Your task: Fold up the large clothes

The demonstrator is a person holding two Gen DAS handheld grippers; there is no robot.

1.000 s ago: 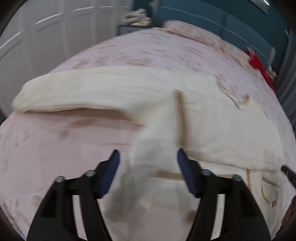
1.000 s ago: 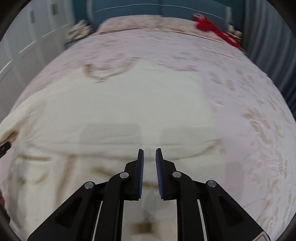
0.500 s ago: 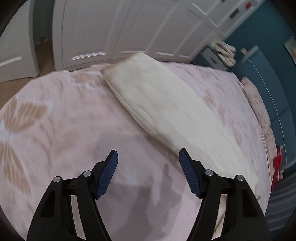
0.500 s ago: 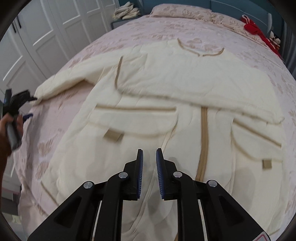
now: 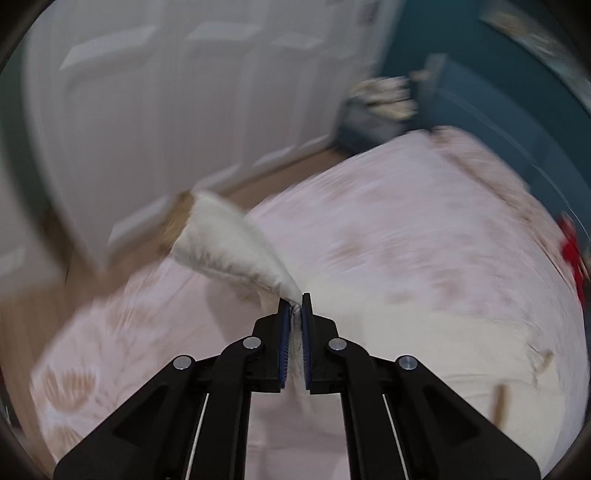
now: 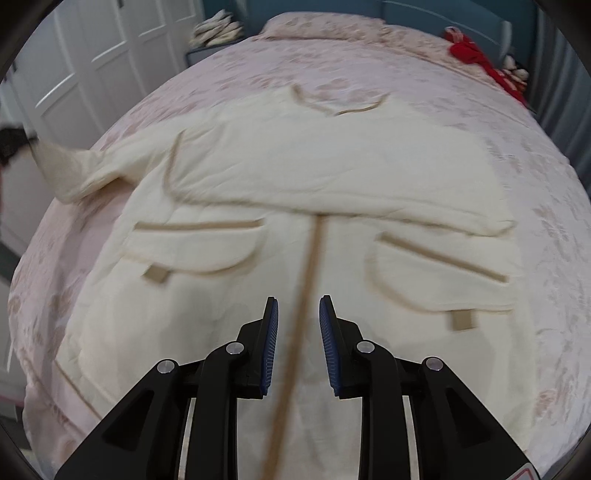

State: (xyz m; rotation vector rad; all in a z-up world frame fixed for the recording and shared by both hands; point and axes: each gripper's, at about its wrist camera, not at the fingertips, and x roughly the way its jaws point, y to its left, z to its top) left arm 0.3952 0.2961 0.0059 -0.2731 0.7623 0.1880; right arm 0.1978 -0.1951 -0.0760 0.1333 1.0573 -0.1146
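No writing, label or number can be read anywhere.

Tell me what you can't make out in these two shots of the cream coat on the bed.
- Coat hem: right wrist view, hidden behind the right tool and cut off by the bottom edge.
- Sleeve end: left wrist view, smeared by motion blur; the left tool is shut on it, covering the pinched part.
- Pile on the nightstand: both views, too small and blurry to identify.
- Red item: too small, near the edge.
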